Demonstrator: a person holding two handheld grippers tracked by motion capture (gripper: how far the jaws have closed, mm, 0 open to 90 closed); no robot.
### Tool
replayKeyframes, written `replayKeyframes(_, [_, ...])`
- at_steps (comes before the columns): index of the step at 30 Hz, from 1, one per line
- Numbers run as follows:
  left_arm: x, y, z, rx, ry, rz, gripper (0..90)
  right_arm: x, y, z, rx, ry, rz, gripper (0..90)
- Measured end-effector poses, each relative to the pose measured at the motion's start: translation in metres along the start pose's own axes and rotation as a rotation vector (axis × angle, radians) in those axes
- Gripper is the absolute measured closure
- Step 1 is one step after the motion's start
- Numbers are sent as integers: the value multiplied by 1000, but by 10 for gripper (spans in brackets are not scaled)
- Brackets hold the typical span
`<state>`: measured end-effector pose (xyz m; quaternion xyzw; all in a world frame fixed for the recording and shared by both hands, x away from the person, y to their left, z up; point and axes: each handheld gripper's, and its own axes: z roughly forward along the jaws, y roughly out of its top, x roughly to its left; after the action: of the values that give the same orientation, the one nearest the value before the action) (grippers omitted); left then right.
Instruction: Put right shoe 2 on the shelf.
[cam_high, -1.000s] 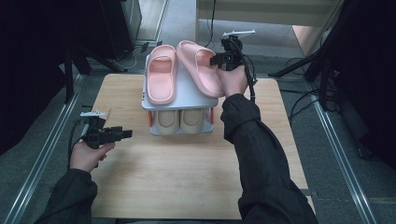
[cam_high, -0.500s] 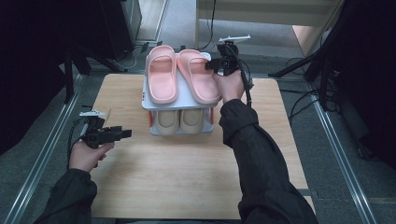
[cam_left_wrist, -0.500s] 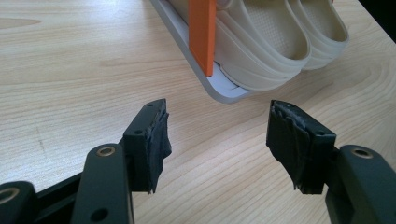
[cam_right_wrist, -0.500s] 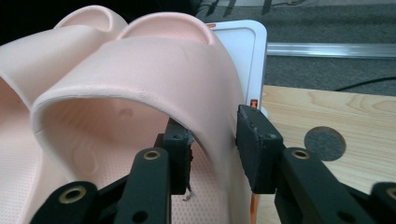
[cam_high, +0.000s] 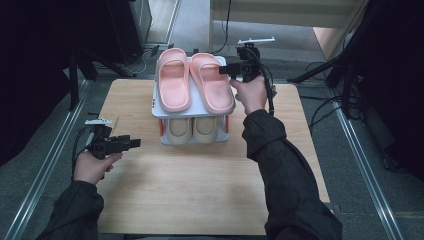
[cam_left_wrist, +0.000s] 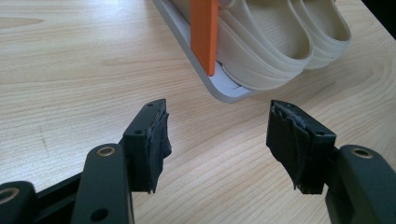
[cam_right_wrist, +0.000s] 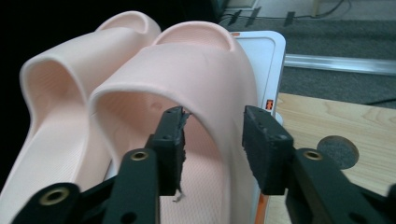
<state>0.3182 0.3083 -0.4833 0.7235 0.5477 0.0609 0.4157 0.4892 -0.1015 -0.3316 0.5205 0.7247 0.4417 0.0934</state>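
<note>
High view: two pink slippers side by side on the top shelf of a small white rack (cam_high: 156, 112) at the far middle of the counter (cam_high: 200, 190), a cream pair (cam_high: 192, 129) on the shelf beneath. Right slipper (cam_high: 212, 82) lying flat, long axis running from near edge to far edge, toe end toward the far side, heel end nearest the person and a little toward the right. Left slipper (cam_high: 173, 80) parallel, touching or just beside it. Right gripper (cam_high: 226, 70) at the right slipper's far right edge, by the strap. Left gripper (cam_high: 134, 144) low over the near left of the counter, well apart from the rack.

Left gripper view: fingers (cam_left_wrist: 152, 135) spread wide, nothing between, only bare wood below; corner of the rack and the cream pair ahead.

Right gripper view: fingers (cam_right_wrist: 170, 144) partly apart, having just been opening, astride the strap's right side (cam_right_wrist: 219, 135) but no longer pressing it. Looks like the release after setting the slipper down on the shelf. Next move calls for a straight pull back, clear of the strap, without dragging the slipper askew.
</note>
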Motion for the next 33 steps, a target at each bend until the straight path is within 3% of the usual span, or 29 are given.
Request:
replayKeyframes(3, [0,0,0,-2,2,0,388,-3,-2,-11,-8,25,-12,745])
replayKeyframes(7, [-1,0,1,2,4,-2,388,-10,-8,-21,-10,7,-56,846])
replayKeyframes(11, [-1,0,1,5,5,3,388,-18,-21,-16,15,0,-76,853])
replayKeyframes(15, [-1,0,2,7,2,0,388,-18,-26,-11,28,9,-84,854])
replayKeyframes(19, [0,1,2,10,1,0,388,-15,-28,-10,19,6,-84,856])
replayKeyframes(33, [-2,3,6,17,-5,7,387,1,-36,-6,-1,65,-91,856])
